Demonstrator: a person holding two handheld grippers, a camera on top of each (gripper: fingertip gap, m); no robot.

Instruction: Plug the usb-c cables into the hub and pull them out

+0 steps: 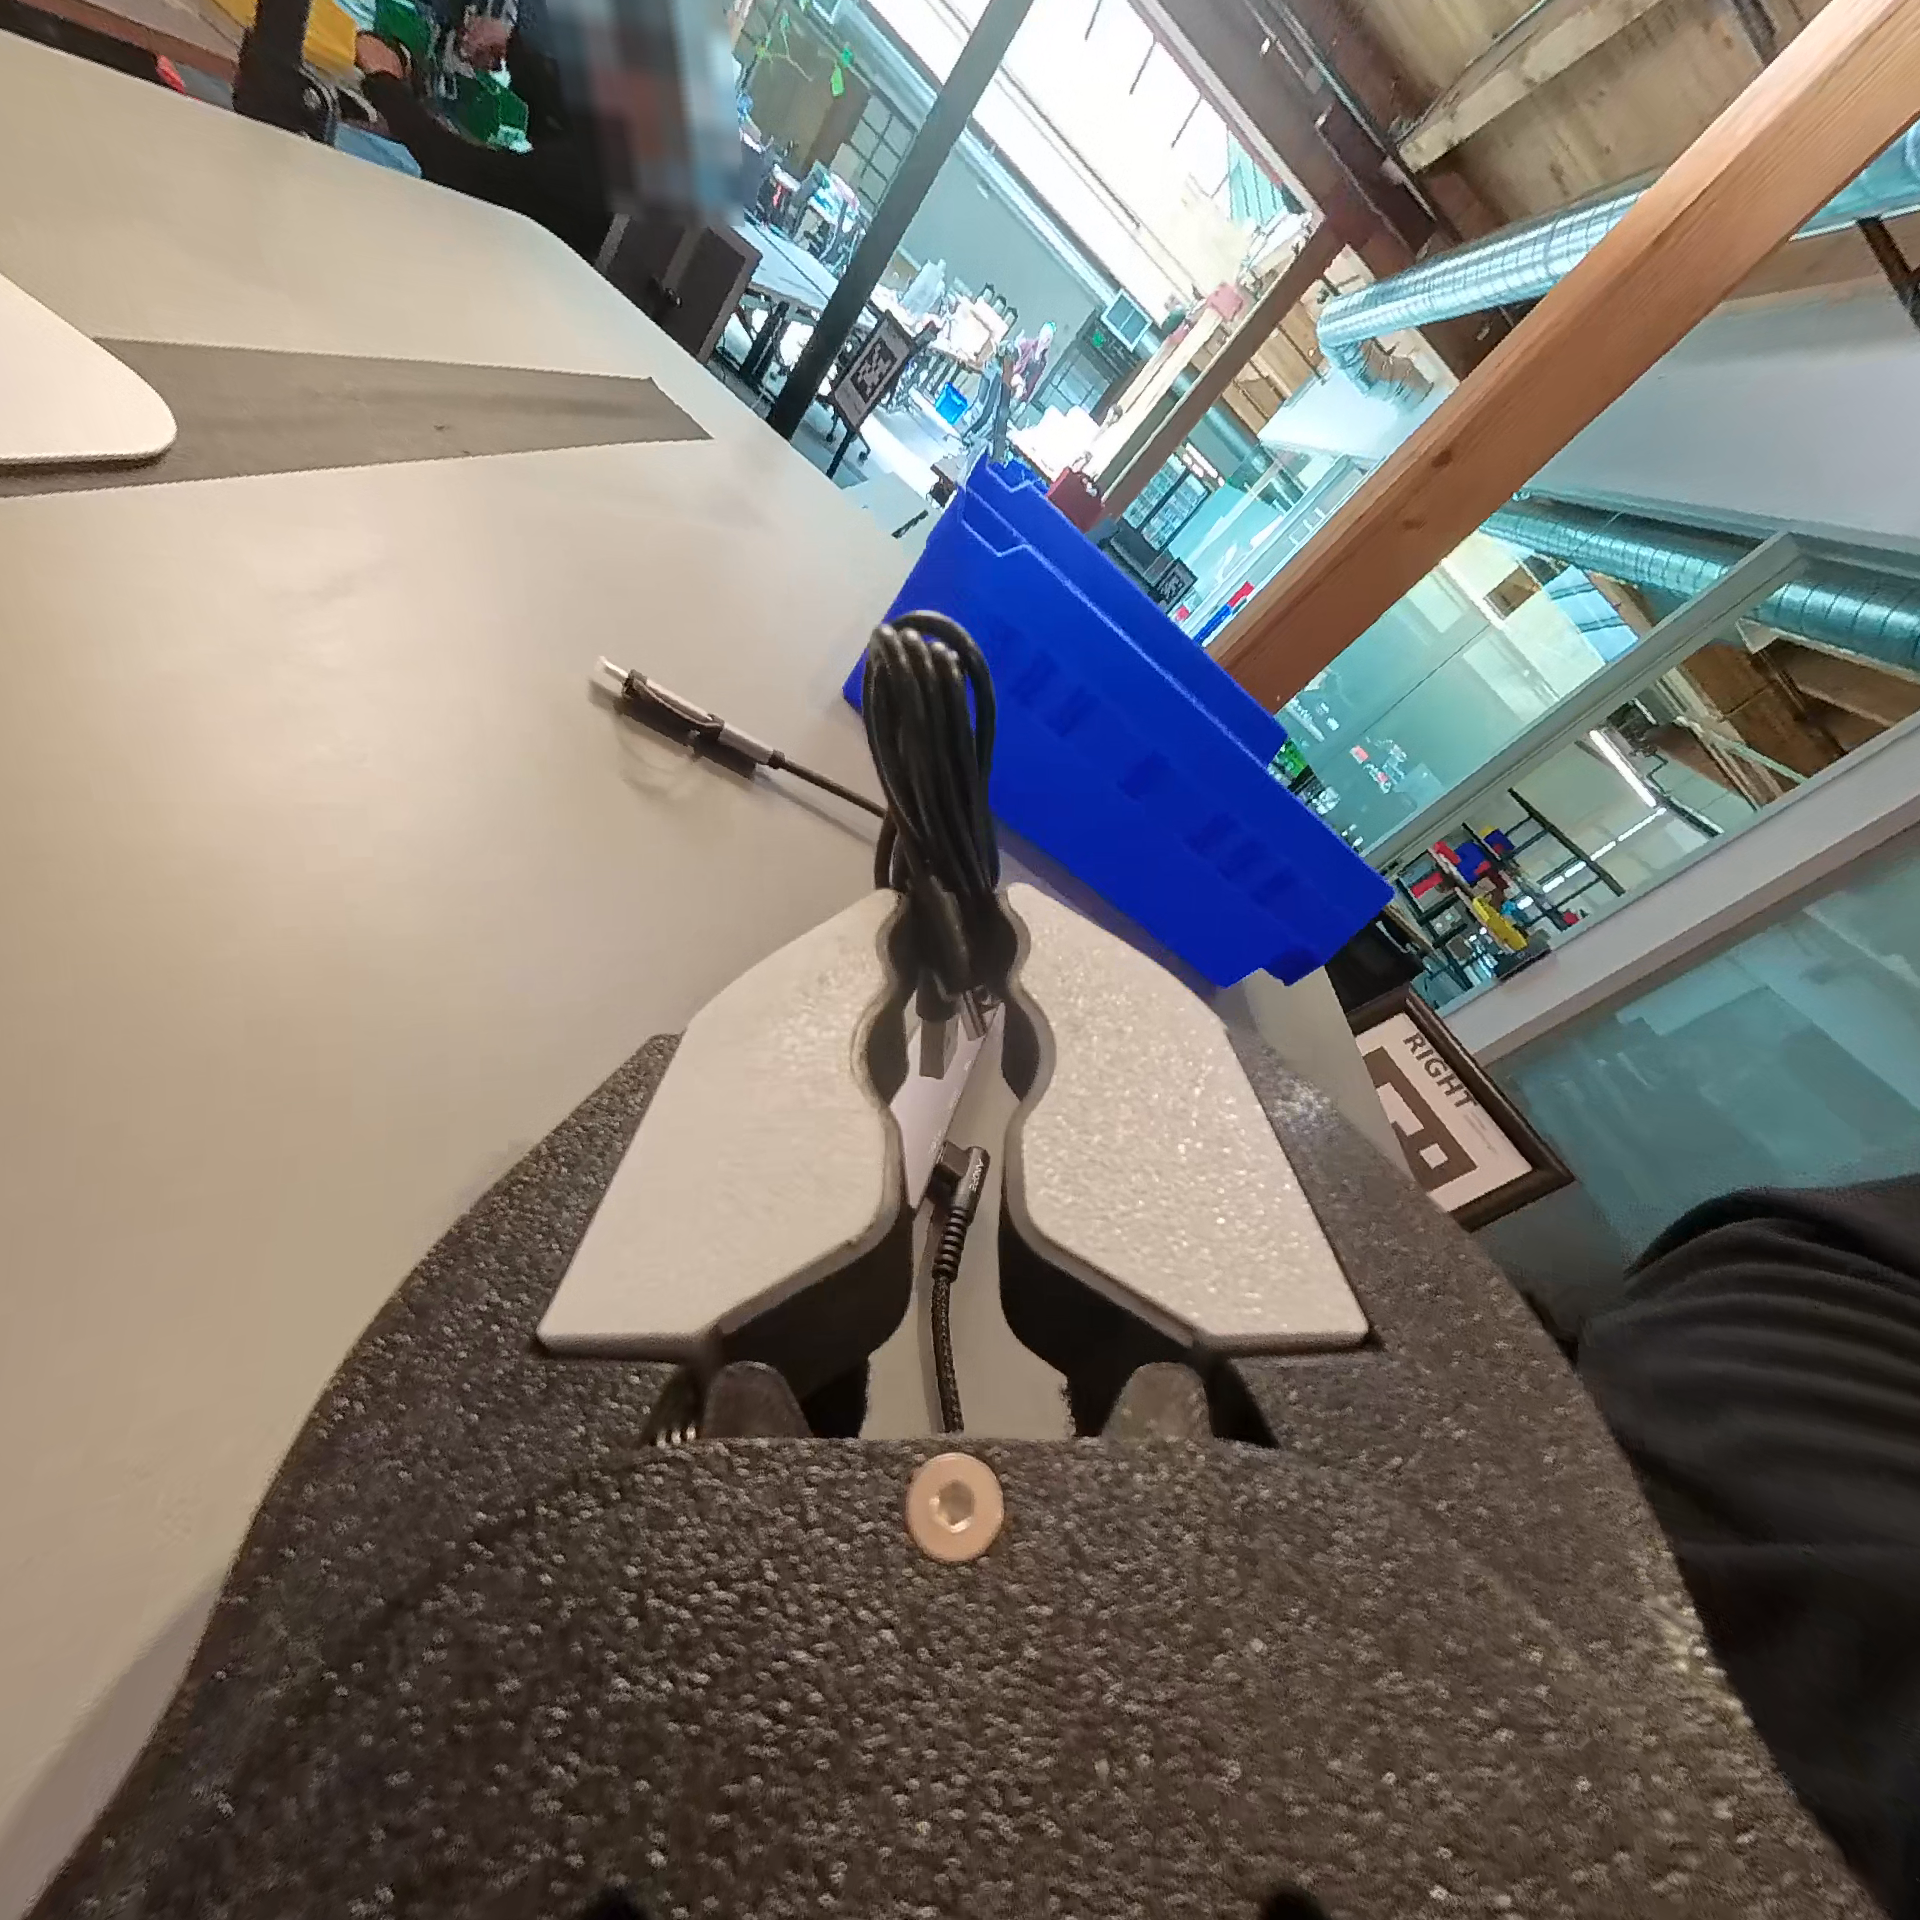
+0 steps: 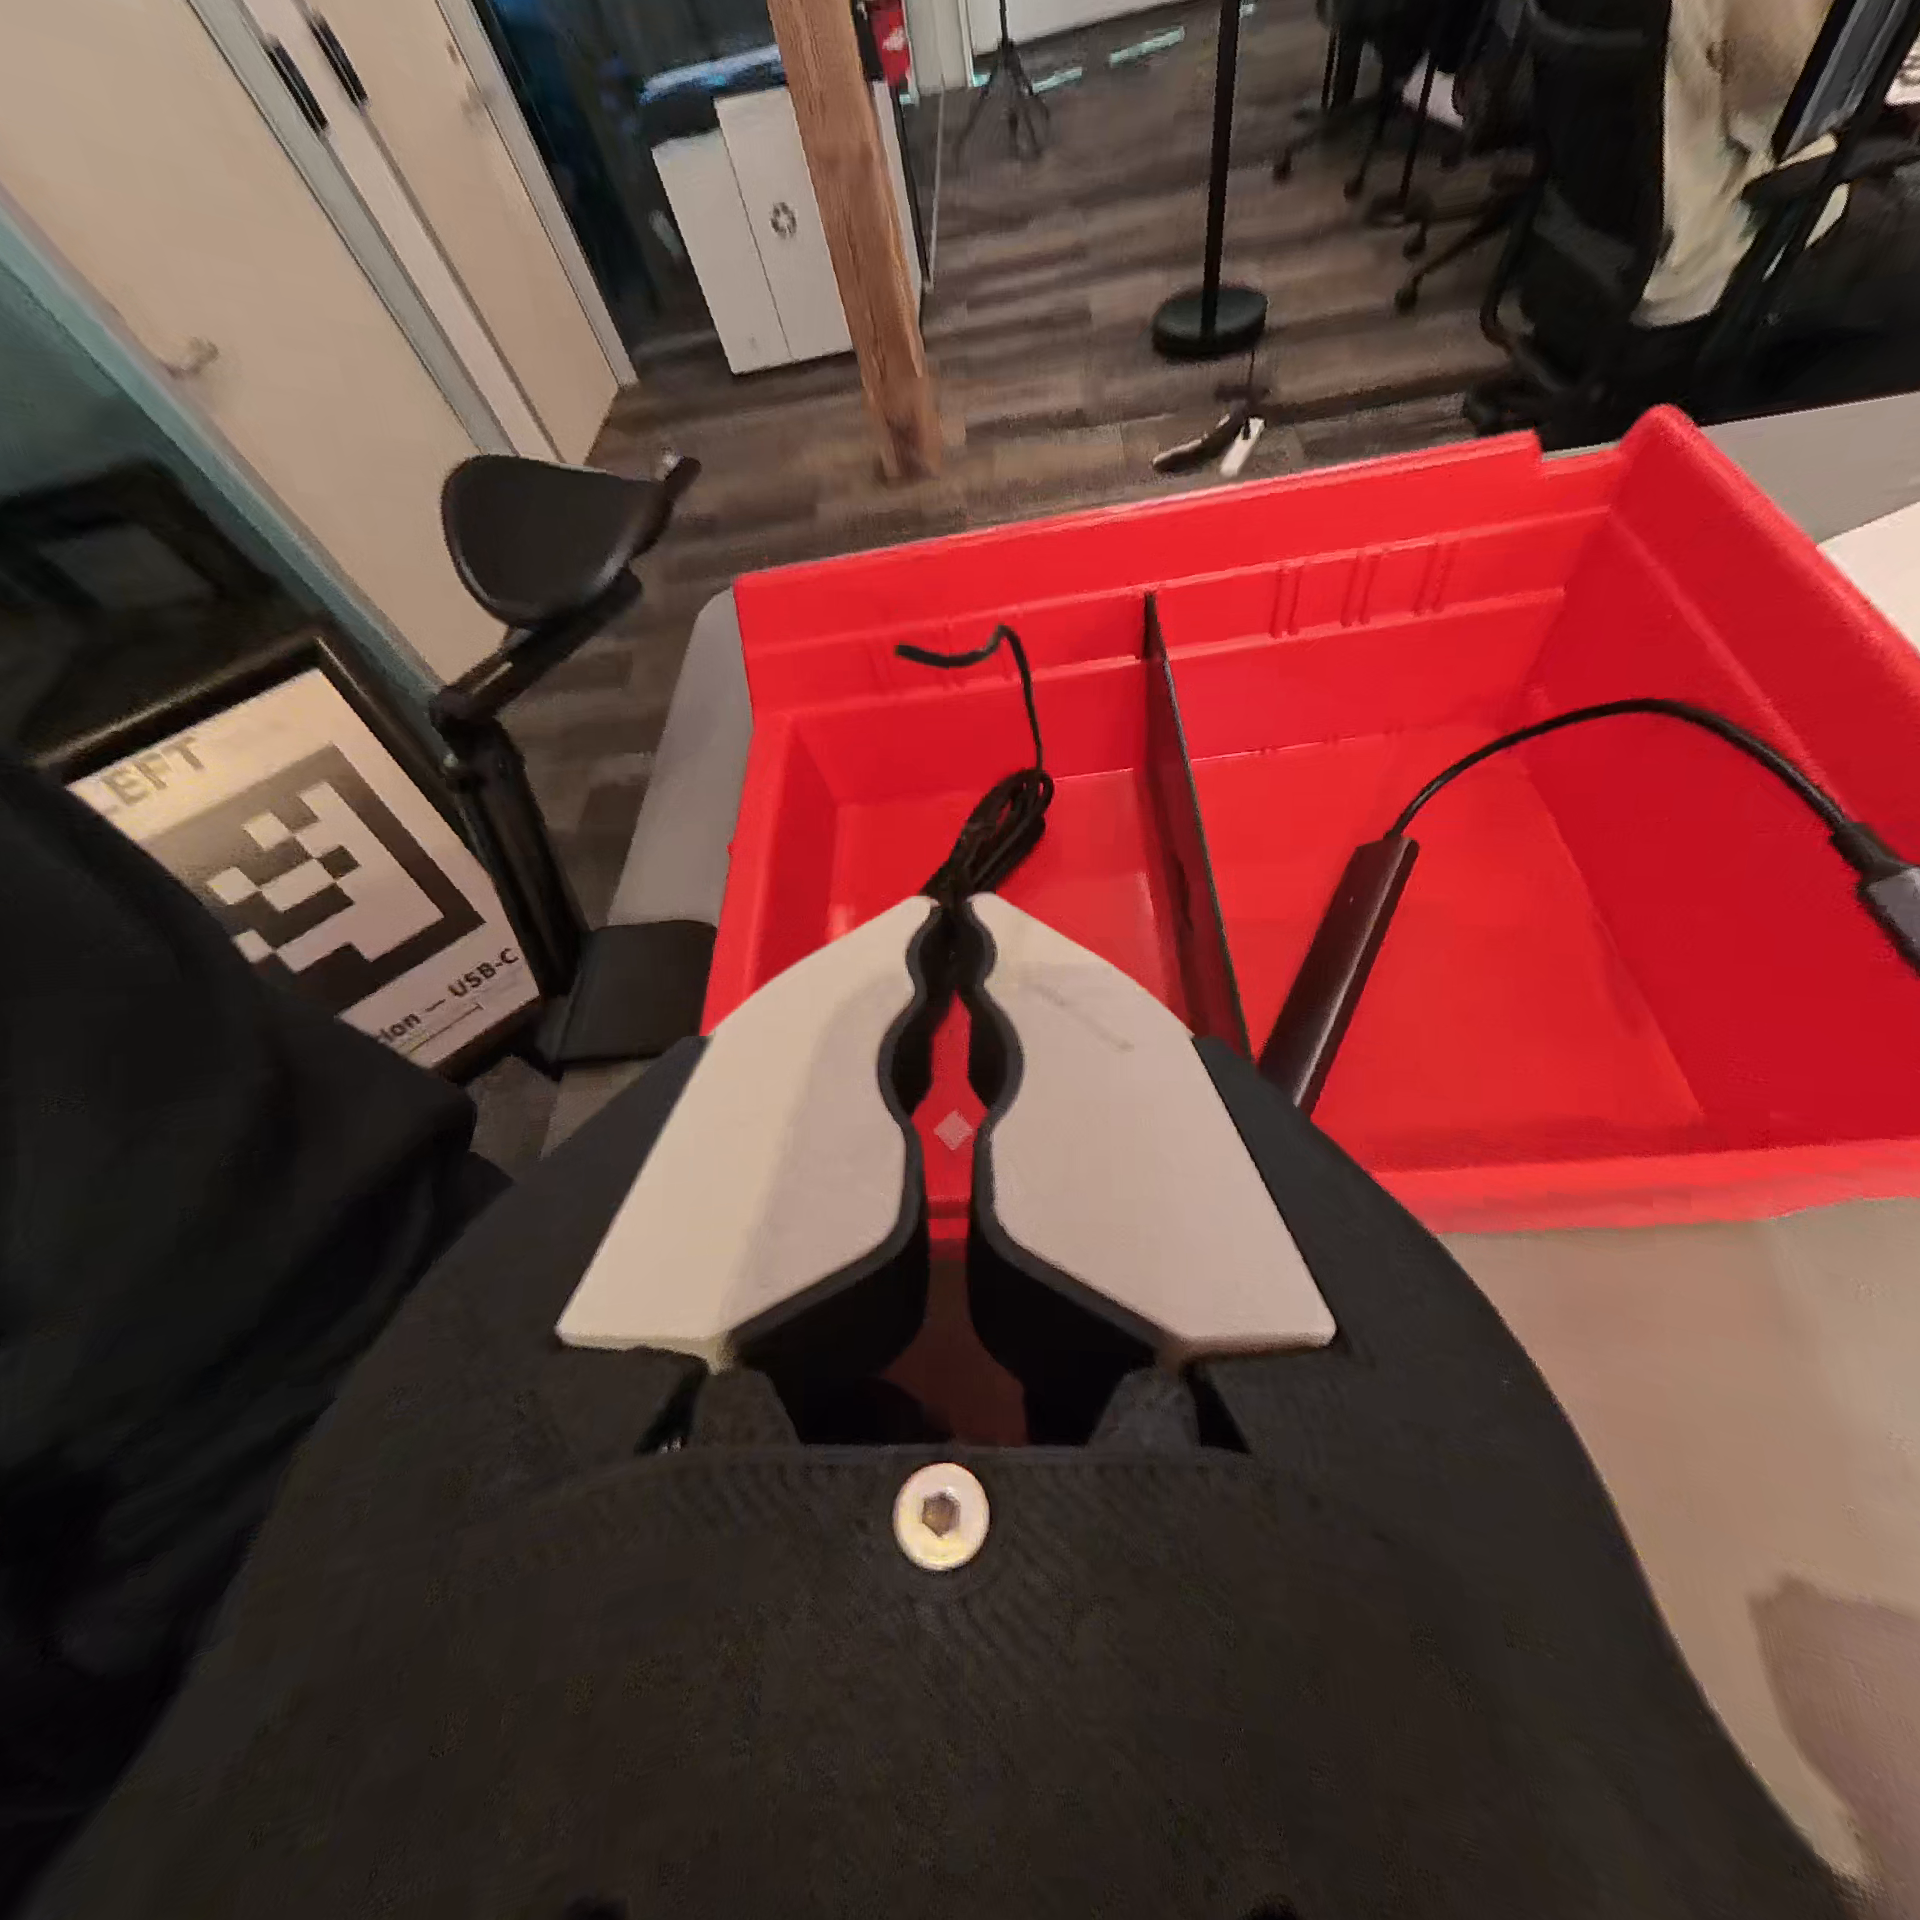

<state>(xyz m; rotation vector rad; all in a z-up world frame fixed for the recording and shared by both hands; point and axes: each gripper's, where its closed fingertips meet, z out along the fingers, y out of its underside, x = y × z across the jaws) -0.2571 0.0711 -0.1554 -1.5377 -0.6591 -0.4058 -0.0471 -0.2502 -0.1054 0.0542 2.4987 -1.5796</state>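
Observation:
In the left wrist view my left gripper is shut on a looped bundle of black cable and a flat light-grey hub that lies between its fingers. A black braided cable with an angled plug sits in the hub. The gripper is tilted beside the table. In the right wrist view my right gripper is shut on a thin black cable above the left compartment of a red bin. A dark hub with its cable leans in the right compartment.
A grey plug on a thin cable lies on the grey table. A blue bin stands behind it. A black divider splits the red bin. Framed marker signs and a stool stand on the floor nearby. Some 40 cm of space lies between my two pairs of fingers.

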